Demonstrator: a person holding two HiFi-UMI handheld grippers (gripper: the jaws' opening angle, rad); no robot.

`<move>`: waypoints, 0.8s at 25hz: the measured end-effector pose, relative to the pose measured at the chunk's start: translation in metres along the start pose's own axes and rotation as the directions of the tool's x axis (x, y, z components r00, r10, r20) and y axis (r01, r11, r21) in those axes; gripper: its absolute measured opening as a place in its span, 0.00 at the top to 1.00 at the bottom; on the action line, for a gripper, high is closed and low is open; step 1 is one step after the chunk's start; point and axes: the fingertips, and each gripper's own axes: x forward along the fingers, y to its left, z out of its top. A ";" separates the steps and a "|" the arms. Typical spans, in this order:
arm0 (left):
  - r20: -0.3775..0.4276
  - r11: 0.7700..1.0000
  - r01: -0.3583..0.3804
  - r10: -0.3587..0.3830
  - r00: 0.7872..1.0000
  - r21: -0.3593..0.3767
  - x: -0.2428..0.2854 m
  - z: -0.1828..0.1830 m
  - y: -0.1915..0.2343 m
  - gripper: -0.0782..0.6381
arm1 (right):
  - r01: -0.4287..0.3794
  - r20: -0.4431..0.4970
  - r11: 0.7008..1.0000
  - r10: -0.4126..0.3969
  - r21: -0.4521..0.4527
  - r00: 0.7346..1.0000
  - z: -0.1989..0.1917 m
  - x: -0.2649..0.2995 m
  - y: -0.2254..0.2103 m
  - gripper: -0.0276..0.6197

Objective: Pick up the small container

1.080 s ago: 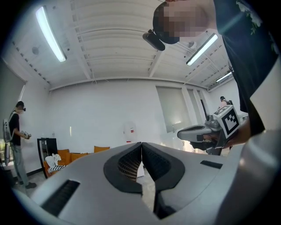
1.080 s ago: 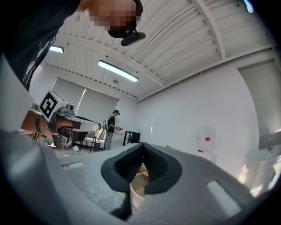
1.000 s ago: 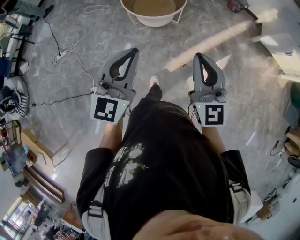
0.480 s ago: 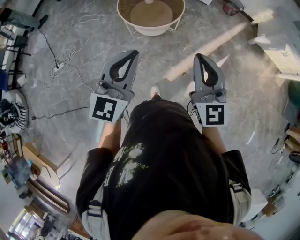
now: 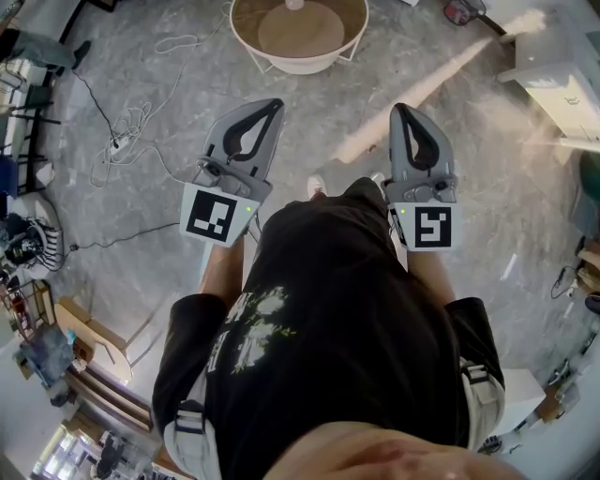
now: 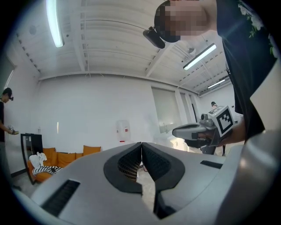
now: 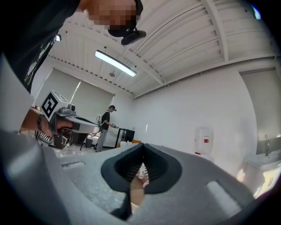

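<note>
I hold both grippers level in front of the person's body, side by side, pointing at a round wood-topped table [image 5: 246, 39] with a white wire frame. My left gripper [image 5: 274, 103] is shut with nothing between its jaws, and its tips meet in the left gripper view [image 6: 141, 144]. My right gripper [image 5: 400, 109] is shut too, tips touching in the right gripper view [image 7: 143, 145]. A small pale object [image 5: 294, 4] sits on the table top, cut off by the frame edge. I cannot tell whether it is the small container. Both grippers are well short of the table.
White cables and a power strip [image 5: 127, 127] trail over the grey marble floor at left. A white cabinet [image 5: 562, 89] stands at right, wooden frames [image 5: 89, 323] at lower left. An orange sofa [image 6: 59, 158] lines the far wall. Another person [image 7: 105, 127] stands in the distance.
The round table has slid further into the head view as the person walked toward it. Both grippers moved forward with the body and stay shut.
</note>
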 end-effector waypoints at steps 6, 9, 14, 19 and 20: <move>-0.007 0.999 -0.032 0.032 0.999 -0.009 0.022 -0.003 0.017 0.87 | -0.036 -0.009 0.999 0.036 0.012 0.999 -0.013 0.025 -0.015 0.96; -0.009 0.999 -0.044 0.044 0.999 0.009 0.041 0.000 0.021 0.87 | -0.059 0.006 0.998 0.059 0.010 0.998 -0.015 0.041 -0.032 0.96; -0.011 0.996 -0.085 0.085 0.996 0.012 0.073 0.007 0.036 0.87 | -0.102 0.022 0.995 0.101 0.015 0.995 -0.016 0.076 -0.059 0.96; 0.002 0.991 -0.136 0.136 0.991 0.010 0.108 0.014 0.047 0.87 | -0.147 0.052 0.989 0.146 0.012 0.988 -0.014 0.104 -0.087 0.96; -0.004 0.990 -0.143 0.143 0.990 0.011 0.116 0.014 0.048 0.87 | -0.156 0.055 0.988 0.156 0.009 0.986 -0.013 0.109 -0.094 0.96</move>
